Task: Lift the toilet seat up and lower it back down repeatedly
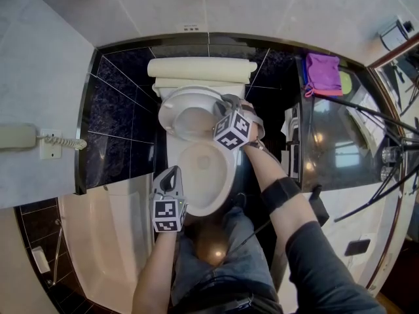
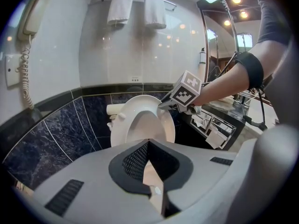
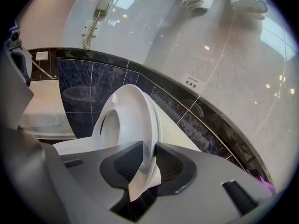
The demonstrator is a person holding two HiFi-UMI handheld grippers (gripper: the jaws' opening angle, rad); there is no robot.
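White, glossy oval seat (image 1: 171,115), ring-shaped, raised steeply off the bowl (image 1: 226,175), leaning backward, free edge uppermost. Hinged at the rear. Upper rim clamped between the jaws of the right gripper (image 3: 148,158).
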